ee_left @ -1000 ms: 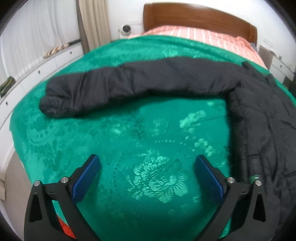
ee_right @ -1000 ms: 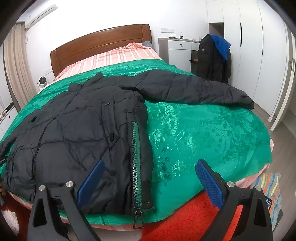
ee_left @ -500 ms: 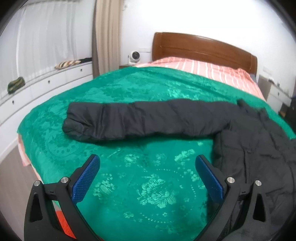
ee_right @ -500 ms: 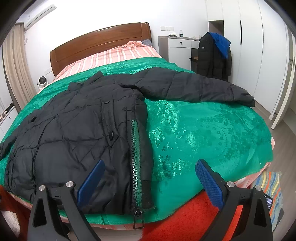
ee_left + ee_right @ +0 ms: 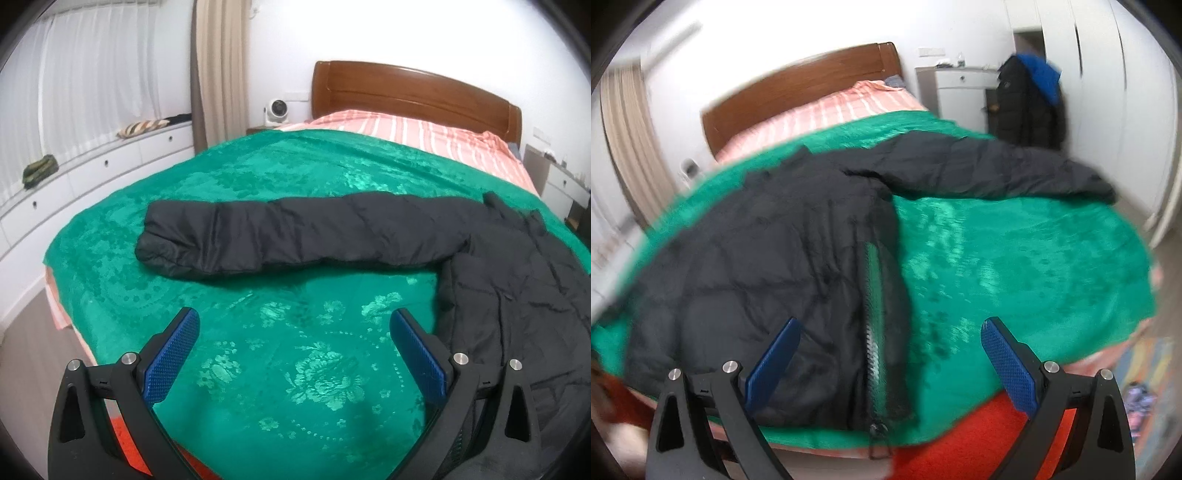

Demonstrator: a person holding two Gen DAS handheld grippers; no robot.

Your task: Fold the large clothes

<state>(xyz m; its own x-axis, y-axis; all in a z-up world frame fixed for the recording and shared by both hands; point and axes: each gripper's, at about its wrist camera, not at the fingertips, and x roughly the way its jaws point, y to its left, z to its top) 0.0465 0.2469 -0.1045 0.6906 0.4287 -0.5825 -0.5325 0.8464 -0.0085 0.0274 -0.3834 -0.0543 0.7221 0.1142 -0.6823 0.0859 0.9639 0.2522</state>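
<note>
A black padded jacket (image 5: 768, 266) is spread flat on the green bedspread (image 5: 258, 177), both sleeves stretched out sideways, zip (image 5: 873, 317) w/ green tape seen along the front edge. No legible label or writing is made out; right view is blurred. Left gripper (image 5: 295, 354) & right gripper (image 5: 890, 358) are held wide apart, nothing gripped, above the bed's near edge.

Ahead of me stands a bed (image 5: 258, 177) under a green patterned cover, with a wooden headboard (image 5: 413, 88) against a white wall. White drawers (image 5: 92, 173) run below sheer-curtained windows (image 5: 92, 85) on my left; white wardrobes (image 5: 1108, 74) stand on my right.
</note>
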